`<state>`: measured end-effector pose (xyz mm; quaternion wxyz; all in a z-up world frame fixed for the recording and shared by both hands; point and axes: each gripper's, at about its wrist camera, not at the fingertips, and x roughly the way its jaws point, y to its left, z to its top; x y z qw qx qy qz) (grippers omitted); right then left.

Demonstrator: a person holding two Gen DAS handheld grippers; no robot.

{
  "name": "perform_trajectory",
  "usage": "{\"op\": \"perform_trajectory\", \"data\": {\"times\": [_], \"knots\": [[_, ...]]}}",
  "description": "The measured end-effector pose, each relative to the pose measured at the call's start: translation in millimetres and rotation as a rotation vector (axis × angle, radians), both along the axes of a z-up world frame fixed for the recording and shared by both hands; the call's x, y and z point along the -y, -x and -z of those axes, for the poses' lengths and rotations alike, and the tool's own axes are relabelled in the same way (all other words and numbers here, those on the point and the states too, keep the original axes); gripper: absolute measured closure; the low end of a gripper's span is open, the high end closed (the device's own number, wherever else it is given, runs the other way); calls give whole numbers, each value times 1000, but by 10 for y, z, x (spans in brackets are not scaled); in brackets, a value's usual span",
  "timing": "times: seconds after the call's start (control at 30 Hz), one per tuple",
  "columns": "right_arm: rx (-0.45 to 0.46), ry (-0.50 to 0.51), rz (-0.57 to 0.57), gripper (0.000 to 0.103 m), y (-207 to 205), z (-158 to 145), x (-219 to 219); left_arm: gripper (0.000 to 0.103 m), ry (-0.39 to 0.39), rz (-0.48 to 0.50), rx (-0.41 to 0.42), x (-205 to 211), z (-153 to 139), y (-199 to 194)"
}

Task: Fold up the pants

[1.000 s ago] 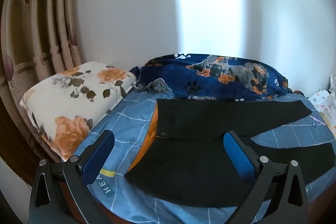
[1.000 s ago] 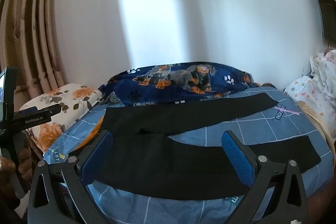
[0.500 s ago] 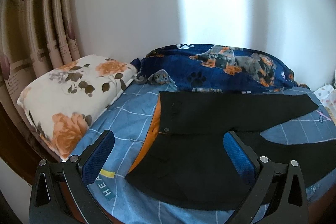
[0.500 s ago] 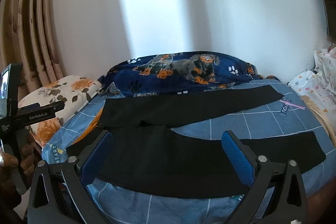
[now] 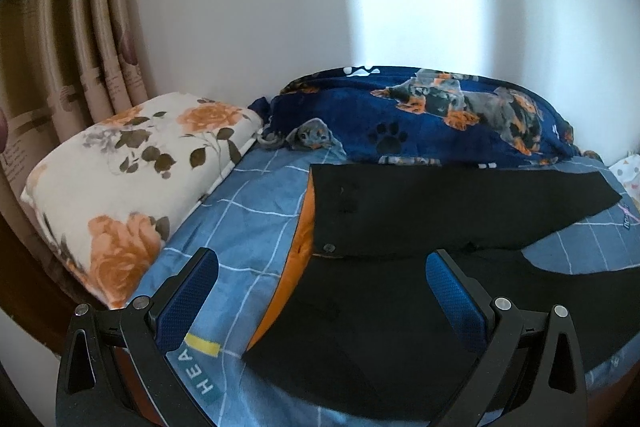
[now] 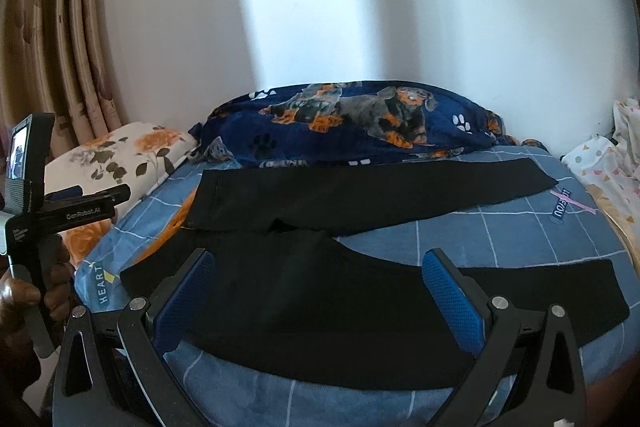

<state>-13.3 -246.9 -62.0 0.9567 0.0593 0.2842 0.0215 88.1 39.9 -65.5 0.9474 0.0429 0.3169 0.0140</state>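
Black pants [image 5: 400, 211] [image 6: 320, 291] lie spread flat on the blue checked bed sheet [image 5: 248, 223] [image 6: 500, 231], waist at the left with an orange lining showing, both legs fanned out to the right. My left gripper [image 5: 320, 295] stands open above the waist end near the bed's front edge, nothing between its blue pads. Over the near leg my right gripper [image 6: 316, 291] is open too and holds nothing. In the right wrist view, the left gripper's body [image 6: 60, 215] shows at the far left in a hand.
A floral pillow [image 5: 132, 179] [image 6: 120, 155] lies at the left by the curtain [image 5: 80, 47]. Behind the pants is a dark blue dog-print blanket [image 5: 440, 115] [image 6: 360, 123] against the white wall. White patterned bedding [image 6: 604, 171] sits at the right.
Both grippers have edged forward and tilted down slightly, so the bed sits a little higher in view. The pants have not moved and both grippers stay open.
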Motion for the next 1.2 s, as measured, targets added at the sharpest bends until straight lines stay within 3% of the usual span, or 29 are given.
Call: {"op": "perform_trajectory", "data": {"times": [0.2, 0.33, 0.43, 0.57, 0.73, 0.87, 1.0, 1.1, 1.17, 1.2], "knots": [[-26, 7, -32, 0, -202, 82, -95, 0, 60, 86, -22, -205, 197, -372], [-60, 6, -64, 0, -357, 192, -171, 0, 155, 106, -191, -478, 464, -846], [-90, 3, -81, 0, -468, 296, -193, 0, 160, 51, -229, -724, 628, -1227], [-132, -7, -79, 0, -591, 465, -166, 9, 238, 78, -284, -973, 844, -1786], [-206, -44, -55, 0, -770, 705, -61, 14, 362, 213, -345, -1002, 1108, -2469], [-251, -61, -38, 0, -861, 852, 14, 14, 316, 222, -387, -933, 1307, -2918], [-275, -55, -28, 0, -922, 935, 54, 14, 380, 239, -390, -1001, 1400, -3233], [-299, -60, -22, 0, -974, 996, 84, 14, 365, 267, -395, -958, 1464, -3413], [-314, -67, -18, 0, -1007, 1037, 101, 20, 358, 303, -419, -882, 1523, -3518], [-320, -70, -17, 0, -1024, 1059, 103, 31, 362, 323, -438, -838, 1562, -3567]]}}
